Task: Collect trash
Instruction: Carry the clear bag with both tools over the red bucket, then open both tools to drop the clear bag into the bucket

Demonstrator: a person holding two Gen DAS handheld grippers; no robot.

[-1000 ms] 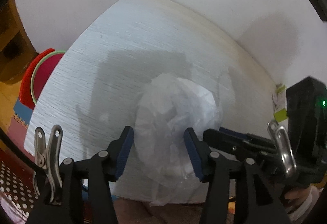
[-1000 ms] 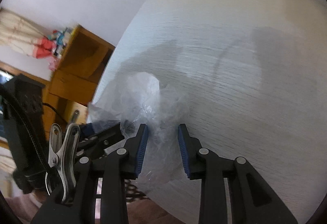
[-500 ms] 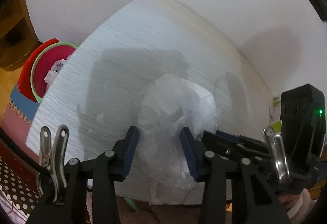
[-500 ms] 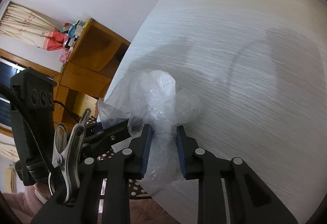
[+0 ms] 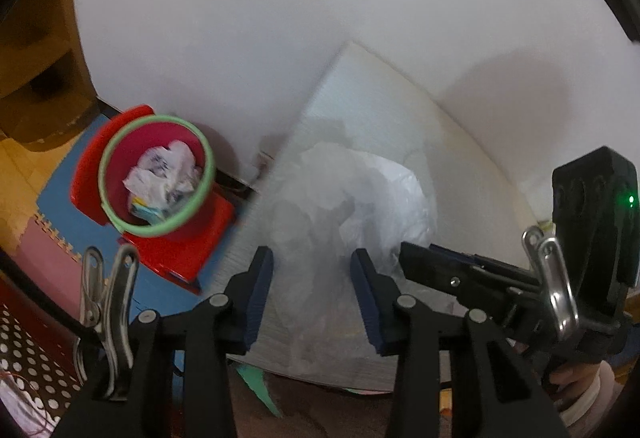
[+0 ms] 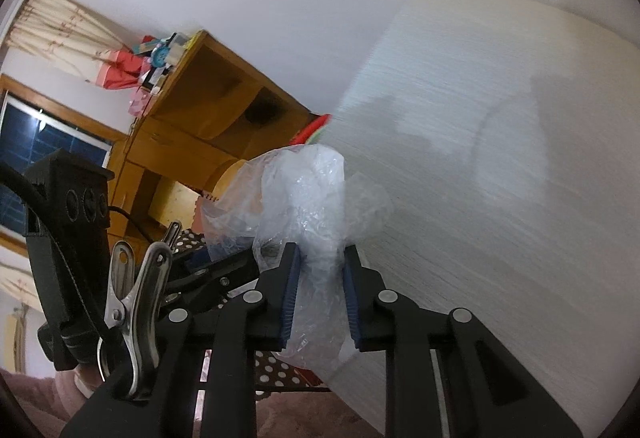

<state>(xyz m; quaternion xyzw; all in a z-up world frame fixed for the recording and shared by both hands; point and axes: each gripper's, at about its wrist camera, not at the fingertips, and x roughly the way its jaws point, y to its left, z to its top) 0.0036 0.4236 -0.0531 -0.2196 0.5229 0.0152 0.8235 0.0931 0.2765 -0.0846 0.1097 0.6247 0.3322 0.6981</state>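
Crumpled clear plastic bag (image 5: pixel 320 238), thin and translucent, fills the lower centre of both wrist views. In the right wrist view, the right gripper (image 6: pixel 319 290) pinches a gathered neck of the same bag (image 6: pixel 316 238) between its blue ribbed pads (image 6: pixel 290 290); the jaws have just been closing, and the film bulges above and hangs below the pads. In the left wrist view, the left gripper (image 5: pixel 312 294) stands over the bag with film between its blue pads (image 5: pixel 260 294); its jaws have just been closing too. Whether these pads press the film cannot be told, because a gap shows at each inner face.

The bag lies over the near left edge of a white wood-grain tabletop (image 5: pixel 400 110), which runs to the upper right against a white wall (image 5: pixel 280 18). The right gripper's black fingers (image 5: pixel 460 270) enter the left wrist view from the right, touching the bag.

At the left of that view, below table level, a red bin with a green rim (image 5: pixel 156 174) stands on a red plastic chair (image 5: pixel 180 250) and holds crumpled white paper (image 5: pixel 160 178). A wooden shelf unit (image 6: pixel 208 98) occupies the left of the right wrist view.
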